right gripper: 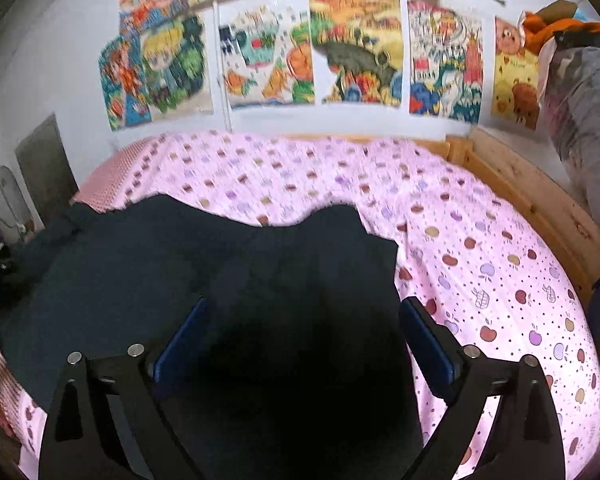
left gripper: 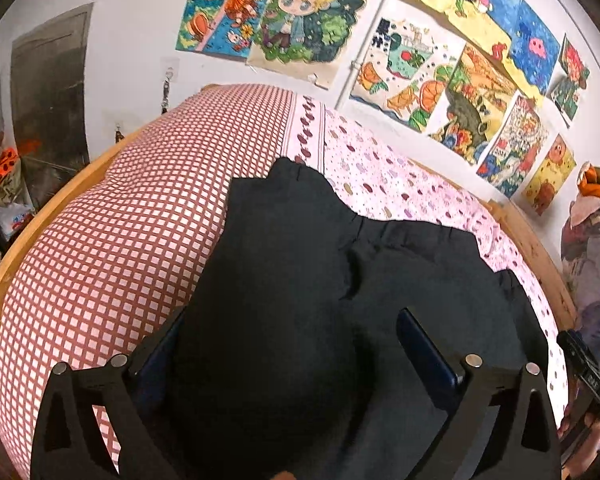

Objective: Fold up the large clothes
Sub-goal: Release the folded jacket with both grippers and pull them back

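A large black garment (left gripper: 300,264) lies spread on the bed, its far edge wavy and creased. The right wrist view shows the same black garment (right gripper: 172,256) reaching to the bed's left side. My left gripper (left gripper: 292,324) hovers over the near part of the cloth with its jaws wide apart, and the blue pads (left gripper: 424,352) touch nothing. Over the garment's right part, my right gripper (right gripper: 304,312) is open as well, with its blue pads (right gripper: 420,332) clear of the fabric. The dark cloth fills the gap between both pairs of fingers, lying below them.
The bed has a pink apple-print sheet (right gripper: 480,248) and a red checked cover (left gripper: 112,232) inside a wooden frame (right gripper: 540,200). Colourful drawings (right gripper: 356,48) hang on the far wall. A grey door (left gripper: 52,92) and clutter are at the left, and bagged items (right gripper: 580,112) at the right.
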`<state>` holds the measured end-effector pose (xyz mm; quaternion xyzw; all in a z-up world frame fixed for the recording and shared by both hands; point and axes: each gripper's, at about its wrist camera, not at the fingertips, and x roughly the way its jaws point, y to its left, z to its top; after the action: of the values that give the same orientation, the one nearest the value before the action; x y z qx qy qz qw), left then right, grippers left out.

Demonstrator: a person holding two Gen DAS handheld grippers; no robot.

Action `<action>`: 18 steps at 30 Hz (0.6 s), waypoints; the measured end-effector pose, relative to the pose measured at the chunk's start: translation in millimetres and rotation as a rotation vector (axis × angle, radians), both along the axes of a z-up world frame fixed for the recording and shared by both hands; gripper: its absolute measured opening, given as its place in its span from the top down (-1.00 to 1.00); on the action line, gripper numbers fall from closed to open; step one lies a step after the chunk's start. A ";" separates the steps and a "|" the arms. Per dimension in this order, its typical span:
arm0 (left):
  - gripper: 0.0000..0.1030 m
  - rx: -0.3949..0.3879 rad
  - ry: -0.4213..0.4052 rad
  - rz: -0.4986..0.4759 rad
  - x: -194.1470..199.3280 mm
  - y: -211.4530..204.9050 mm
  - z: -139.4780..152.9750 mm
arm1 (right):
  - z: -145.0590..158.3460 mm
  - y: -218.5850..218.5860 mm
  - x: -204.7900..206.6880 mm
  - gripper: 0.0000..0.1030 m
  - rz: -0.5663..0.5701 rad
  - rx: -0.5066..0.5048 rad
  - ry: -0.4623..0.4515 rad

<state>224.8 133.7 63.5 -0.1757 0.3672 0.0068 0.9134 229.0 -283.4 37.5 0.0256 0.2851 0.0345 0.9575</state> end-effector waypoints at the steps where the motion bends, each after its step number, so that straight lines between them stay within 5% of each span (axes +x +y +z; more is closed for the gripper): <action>1: -1.00 0.002 -0.008 0.005 -3.1 0.5 1.2 | 2.6 0.4 -3.8 -0.84 0.003 0.001 -0.015; 11: -1.00 0.031 -0.091 0.032 -39.8 -3.6 14.2 | 13.1 9.6 -43.9 -0.94 -0.008 -0.003 -0.165; 18: -1.00 0.155 -0.250 -0.028 -72.1 -30.0 37.6 | 14.7 20.3 -67.7 -0.95 0.016 0.002 -0.201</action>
<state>152.7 103.7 101.1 -0.0990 0.2515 0.0004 0.9628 161.3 -263.1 52.2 0.0206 0.1876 0.0449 0.9810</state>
